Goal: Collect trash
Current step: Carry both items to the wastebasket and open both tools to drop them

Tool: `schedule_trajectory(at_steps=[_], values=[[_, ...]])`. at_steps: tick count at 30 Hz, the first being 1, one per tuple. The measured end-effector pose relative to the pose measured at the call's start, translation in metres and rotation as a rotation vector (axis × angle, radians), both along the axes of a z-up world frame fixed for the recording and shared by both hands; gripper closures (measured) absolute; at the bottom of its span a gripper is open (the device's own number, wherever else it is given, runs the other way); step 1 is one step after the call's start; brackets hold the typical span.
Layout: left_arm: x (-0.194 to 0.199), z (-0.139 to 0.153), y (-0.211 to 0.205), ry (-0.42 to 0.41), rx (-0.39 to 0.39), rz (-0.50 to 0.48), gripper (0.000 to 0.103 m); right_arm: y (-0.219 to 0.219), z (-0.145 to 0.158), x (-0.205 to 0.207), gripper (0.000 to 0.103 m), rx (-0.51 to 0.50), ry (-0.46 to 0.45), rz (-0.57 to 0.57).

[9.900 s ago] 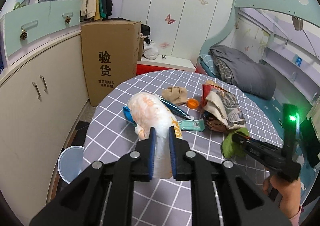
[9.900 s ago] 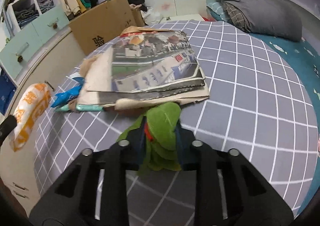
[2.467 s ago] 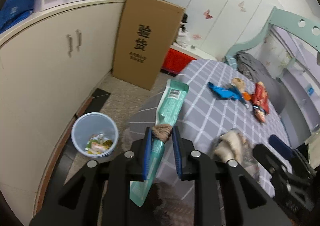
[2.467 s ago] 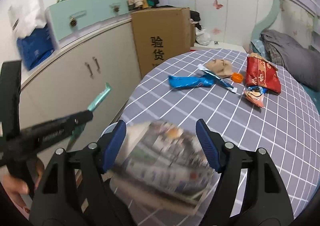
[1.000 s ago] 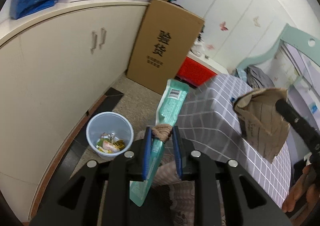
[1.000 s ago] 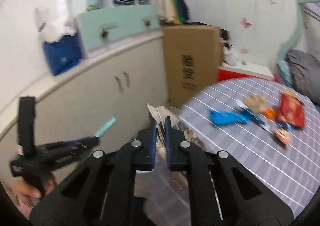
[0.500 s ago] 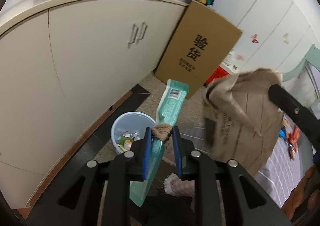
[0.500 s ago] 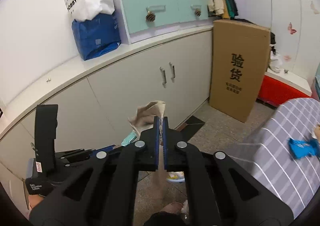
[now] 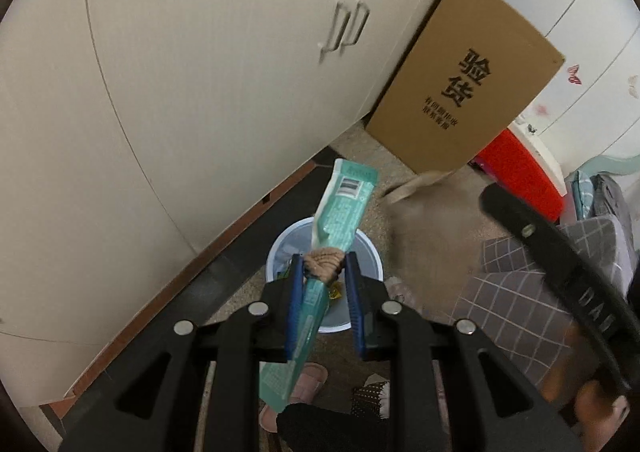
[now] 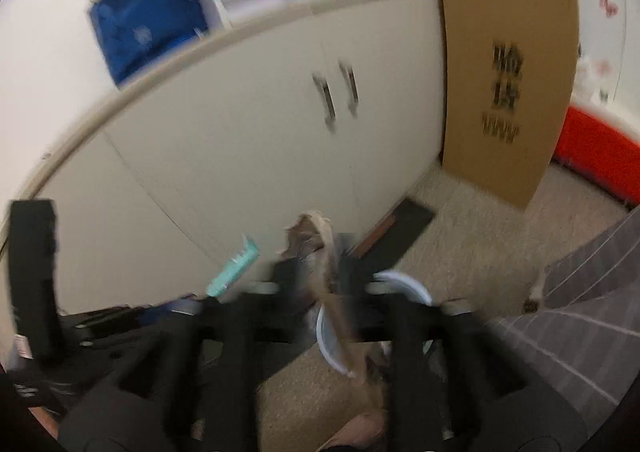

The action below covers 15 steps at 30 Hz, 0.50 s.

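Left tool (image 9: 323,284) is clamped on two items at once: a long teal plastic sachet with a barcode (image 9: 338,212) and a small tan crumpled wad (image 9: 323,263) pinched at the blue pads (image 9: 295,292); the jaws stand narrow, with the sachet poking up toward frame centre and its tail hanging below the pads. Directly behind it in the left wrist view, centre-low, sits the pale blue round plastic bin (image 9: 372,252) on the speckled floor (image 9: 384,168), already holding some scraps, so part of the job is done. Right tool (image 10: 316,272) has just been opening; in the blurred right wrist view its jaws stand apart with a brown-grey sheaf of crumpled paper (image 10: 320,252) between them, apparently loose and not pressed, hanging over the bin rim (image 10: 404,280) at lower centre. My read is that it is a release in progress; whether the paper is clear of the pads I cannot tell through the blur. In the left view the same paper shows as a tan smear (image 9: 424,212) right of centre, beside the bin. Left of the job: drop the sachet and wad. The grey checked cloth on the bench (image 9: 520,292) shows only at its edge, lower right, so what trash remains up there is out of sight. A brown cardboard box with black characters (image 9: 464,92) leans on the cream cabinet (image 9: 200,92), upper right.
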<state>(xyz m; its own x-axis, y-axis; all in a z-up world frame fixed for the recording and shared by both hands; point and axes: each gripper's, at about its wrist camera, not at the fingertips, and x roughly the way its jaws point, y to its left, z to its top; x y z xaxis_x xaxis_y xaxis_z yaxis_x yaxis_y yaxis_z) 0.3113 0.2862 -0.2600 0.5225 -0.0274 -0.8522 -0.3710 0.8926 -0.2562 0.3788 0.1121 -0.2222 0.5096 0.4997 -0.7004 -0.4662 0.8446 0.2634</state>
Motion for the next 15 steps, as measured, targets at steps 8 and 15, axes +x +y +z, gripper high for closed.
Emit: schedule_trajectory(at_steps=[8, 15], values=[[0.013, -0.021, -0.01, 0.038, -0.022, -0.041, 0.083, -0.019, -0.016, -0.012, 0.032, -0.082, -0.008, -0.083], [0.036, -0.026, -0.033, 0.053, -0.027, -0.106, 0.082, -0.038, 0.005, -0.026, 0.024, -0.121, -0.144, -0.159]])
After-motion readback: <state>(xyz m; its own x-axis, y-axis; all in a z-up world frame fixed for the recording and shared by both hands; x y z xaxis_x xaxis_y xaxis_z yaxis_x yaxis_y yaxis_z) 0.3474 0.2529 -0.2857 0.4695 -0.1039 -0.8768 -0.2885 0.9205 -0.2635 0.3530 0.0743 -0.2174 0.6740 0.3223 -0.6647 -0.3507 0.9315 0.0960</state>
